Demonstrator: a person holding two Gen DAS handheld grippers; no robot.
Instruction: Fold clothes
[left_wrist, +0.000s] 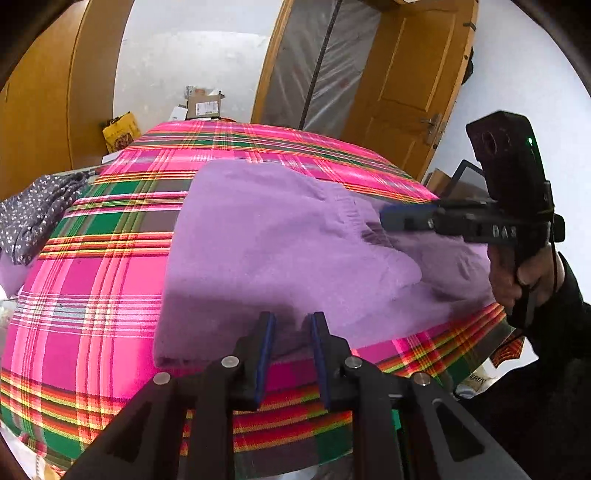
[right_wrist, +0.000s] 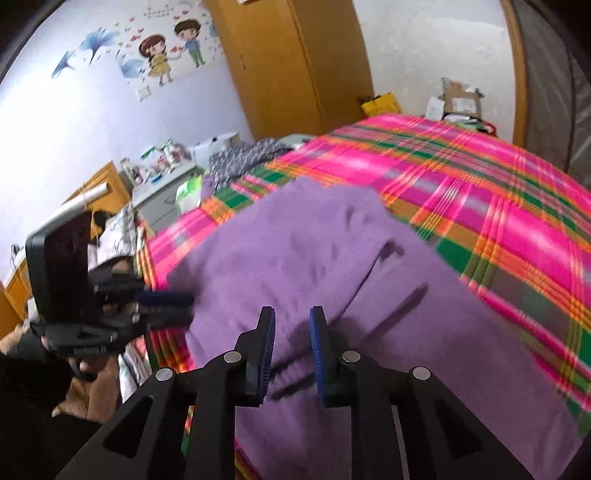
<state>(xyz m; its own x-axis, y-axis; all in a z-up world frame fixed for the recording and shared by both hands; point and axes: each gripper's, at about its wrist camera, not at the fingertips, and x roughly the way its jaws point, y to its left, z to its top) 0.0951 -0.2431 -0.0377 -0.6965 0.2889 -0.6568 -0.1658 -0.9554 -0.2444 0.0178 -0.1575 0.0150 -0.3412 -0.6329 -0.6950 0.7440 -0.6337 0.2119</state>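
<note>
In the left wrist view, a purple sweater (left_wrist: 280, 251) lies spread on a bed covered by a pink, green and orange plaid blanket (left_wrist: 92, 280). The left tool (left_wrist: 293, 325) hovers at the sweater's near hem with its blue-padded fingers parted and nothing between them. At the sweater's right side the right tool (left_wrist: 391, 218) reaches in over the ribbed part of the knit, held by a hand (left_wrist: 517, 277) in a dark sleeve; whether it pinches the cloth cannot be told from here. Left of the sweater, at the bed's edge, lies a grey dotted garment (left_wrist: 33, 214). In the right wrist view, the right tool (right_wrist: 293, 321) hangs above the sweater (right_wrist: 332, 258) with its fingers apart and empty. The left tool (right_wrist: 177, 306) sits at the sweater's left edge, blurred.
</note>
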